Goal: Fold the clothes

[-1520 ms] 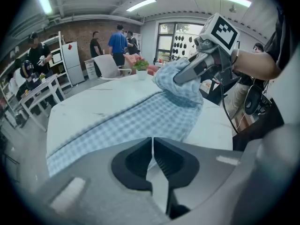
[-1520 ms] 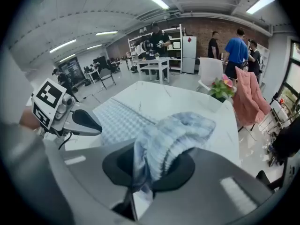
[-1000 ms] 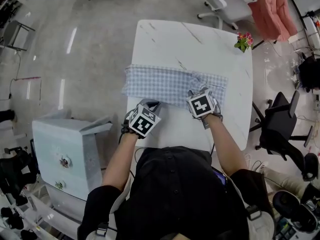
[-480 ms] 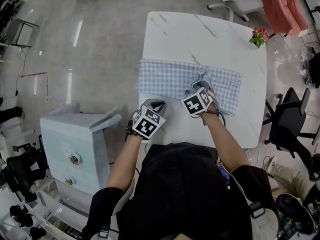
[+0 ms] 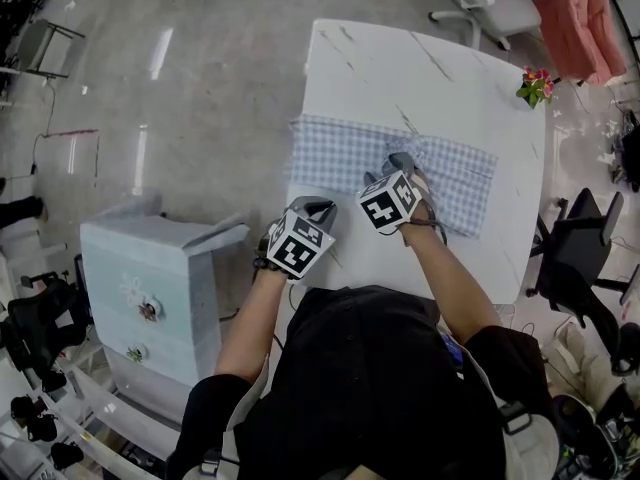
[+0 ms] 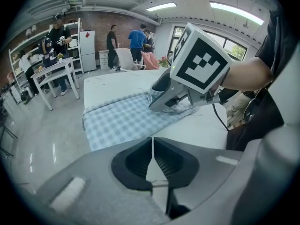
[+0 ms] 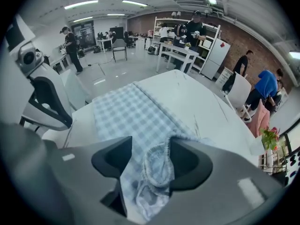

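The garment, a blue-and-white checked cloth, lies flat as a long band across the middle of the white worktop. It reaches from the left edge almost to the right edge. Its left end hangs slightly over the left edge.

The left gripper is over bare worktop near the near-left corner, just beside the garment's near edge and not on it. Its jaws are fully together with nothing between them.

The right gripper points steeply down onto the near edge of the garment, right of centre. Its jaws have just been opening and now stand about half apart. A bunched, hemmed fold of cloth lies in the gap against one jaw. The other jaw is clear of it, so the fold is not clamped.
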### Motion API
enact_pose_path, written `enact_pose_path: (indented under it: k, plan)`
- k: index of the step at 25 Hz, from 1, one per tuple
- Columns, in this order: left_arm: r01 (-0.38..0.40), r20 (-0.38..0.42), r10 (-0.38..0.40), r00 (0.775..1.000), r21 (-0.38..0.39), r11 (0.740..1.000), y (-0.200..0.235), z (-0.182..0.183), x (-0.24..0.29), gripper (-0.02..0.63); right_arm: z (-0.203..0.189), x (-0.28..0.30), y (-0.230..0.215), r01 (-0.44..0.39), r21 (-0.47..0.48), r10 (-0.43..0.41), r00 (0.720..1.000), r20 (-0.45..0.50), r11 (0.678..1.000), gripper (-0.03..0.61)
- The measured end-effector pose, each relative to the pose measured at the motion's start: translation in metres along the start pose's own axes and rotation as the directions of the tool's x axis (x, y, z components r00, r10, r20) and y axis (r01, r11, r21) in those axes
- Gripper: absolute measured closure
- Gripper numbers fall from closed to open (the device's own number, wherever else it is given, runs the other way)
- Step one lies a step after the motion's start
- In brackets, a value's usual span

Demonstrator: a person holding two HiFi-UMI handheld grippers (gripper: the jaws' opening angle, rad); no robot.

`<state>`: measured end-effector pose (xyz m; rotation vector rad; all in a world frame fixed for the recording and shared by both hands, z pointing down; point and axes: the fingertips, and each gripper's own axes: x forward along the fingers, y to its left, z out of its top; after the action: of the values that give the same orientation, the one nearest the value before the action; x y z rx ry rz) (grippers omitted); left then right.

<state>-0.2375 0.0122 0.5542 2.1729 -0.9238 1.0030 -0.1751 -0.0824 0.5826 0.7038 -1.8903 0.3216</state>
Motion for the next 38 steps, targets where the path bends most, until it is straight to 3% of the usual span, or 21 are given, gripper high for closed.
enact_pose_path:
  k: [5,11,15,17,20,23,27,30,34,38]
  plan:
    - [-0.014,0.014,0.014,1.000,-0.038,0.999,0.010,-0.011,-0.007,0.592,-0.003,0.020,-0.002,-0.024,-0.110,0.007,0.989,-0.148,0.994,0.328]
    - [-0.013,0.032,0.016,0.999,-0.084,0.996,0.015,-0.017,-0.011,0.592,-0.005,0.022,-0.006,-0.043,-0.311,-0.053,0.954,-0.295,0.949,0.331]
    - [-0.023,0.031,0.026,0.999,-0.106,0.994,0.017,-0.023,-0.015,0.593,-0.009,0.024,0.005,-0.076,-0.377,-0.068,0.932,-0.356,0.923,0.333]
    - [-0.021,0.029,0.025,0.999,-0.114,0.993,0.014,-0.026,-0.016,0.592,-0.007,0.026,0.007,-0.067,-0.348,-0.067,0.931,-0.358,0.935,0.333]
    - [-0.026,0.029,0.030,0.999,-0.118,0.993,0.015,-0.029,-0.017,0.592,0.010,0.026,0.004,0.001,-0.226,-0.065,0.960,-0.274,0.974,0.327]
    - [-0.045,0.032,0.049,0.998,-0.128,0.991,0.021,-0.031,-0.017,0.592,0.017,0.027,0.008,0.034,-0.165,-0.068,0.976,-0.206,0.986,0.258]
    - [-0.051,0.028,0.056,0.998,-0.137,0.989,0.025,-0.030,-0.019,0.592,0.018,0.024,0.024,0.004,-0.043,-0.010,0.990,-0.143,0.999,0.185]
    - [-0.063,0.023,0.067,0.997,-0.144,0.987,0.030,-0.030,-0.020,0.592,0.027,0.021,0.027,0.011,0.054,-0.007,0.997,-0.075,0.998,0.125]
    - [-0.080,0.012,0.083,0.996,-0.169,0.982,0.034,-0.036,-0.024,0.592,0.035,0.022,0.029,0.037,0.128,-0.033,0.999,-0.028,0.991,0.118]
    - [-0.088,0.002,0.090,0.996,-0.193,0.977,0.035,-0.045,-0.028,0.592,0.035,0.024,0.028,0.069,0.141,-0.064,0.997,-0.040,0.988,0.118]
